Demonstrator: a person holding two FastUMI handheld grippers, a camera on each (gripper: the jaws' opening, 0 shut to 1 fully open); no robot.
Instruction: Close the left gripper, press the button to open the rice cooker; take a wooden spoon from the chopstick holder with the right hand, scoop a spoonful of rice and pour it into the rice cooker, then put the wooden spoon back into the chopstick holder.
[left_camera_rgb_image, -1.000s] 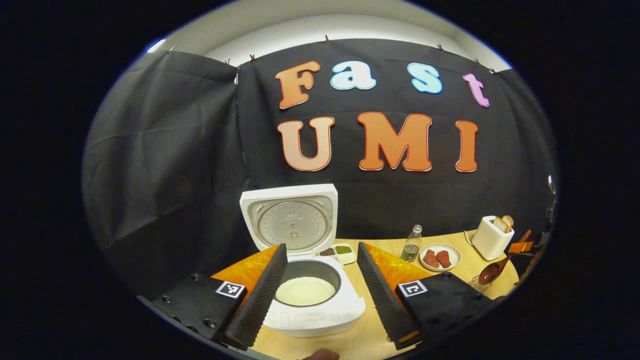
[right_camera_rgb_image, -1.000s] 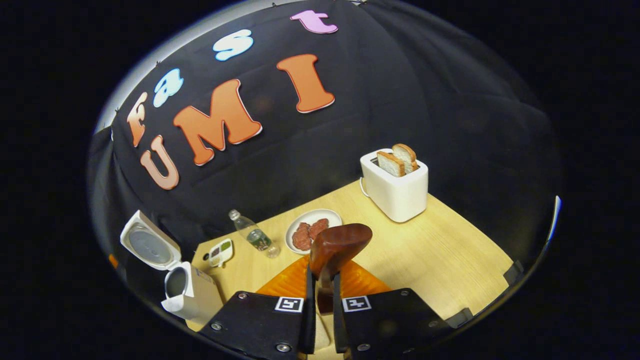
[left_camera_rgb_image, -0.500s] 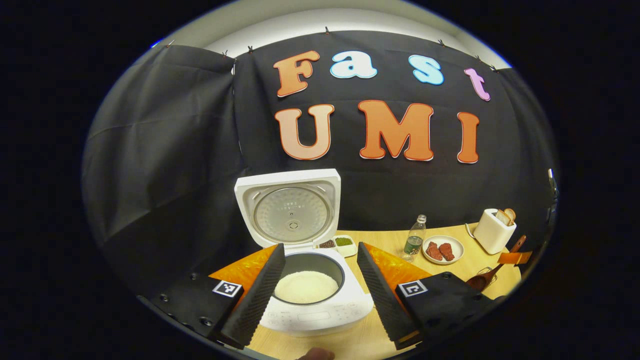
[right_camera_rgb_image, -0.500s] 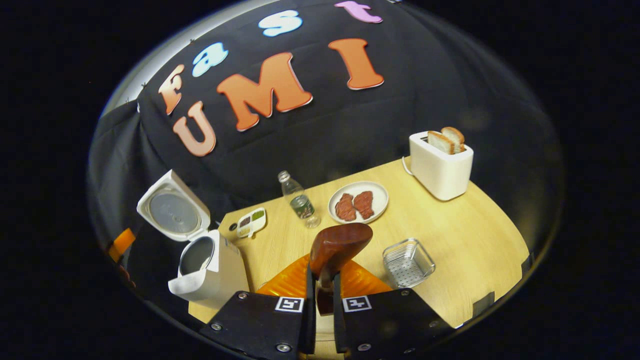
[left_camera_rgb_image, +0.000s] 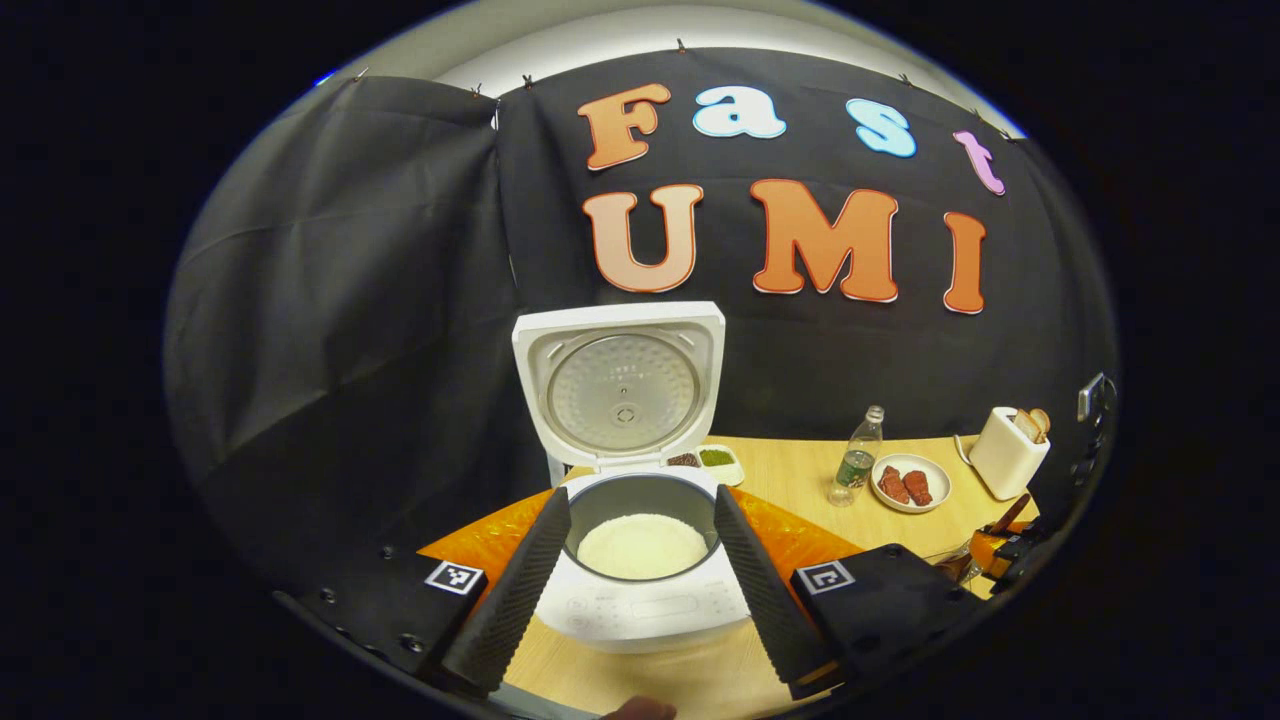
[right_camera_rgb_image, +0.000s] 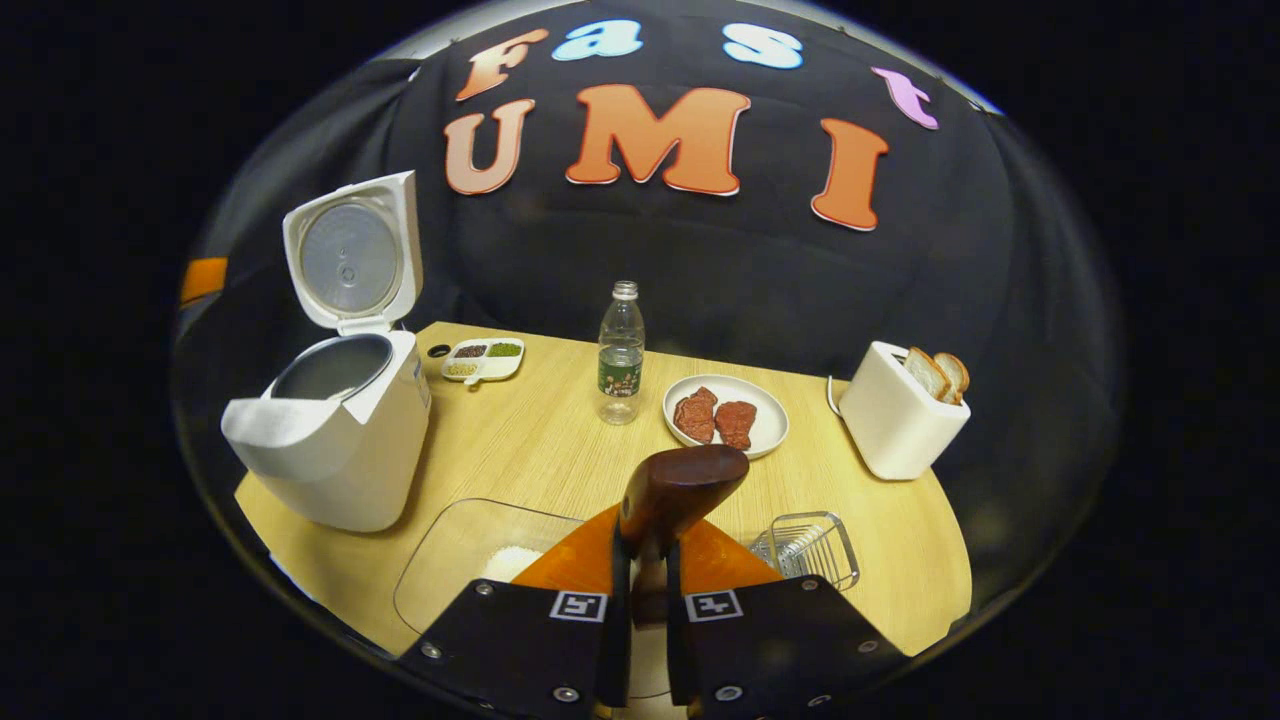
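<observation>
The white rice cooker (right_camera_rgb_image: 335, 440) stands with its lid up at the pale wooden tabletop's (right_camera_rgb_image: 540, 440) left end, white rice already in its pot. The right tongs (right_camera_rgb_image: 641, 600) are pinching the handle of the dark brown wooden spoon (right_camera_rgb_image: 680, 485), bowl forward. The left tongs (left_camera_rgb_image: 640, 590) hover spread before the cooker. The return step looks to be in hand: next, lower the spoon into the small wire chopstick holder (right_camera_rgb_image: 808, 550), just right of it.
</observation>
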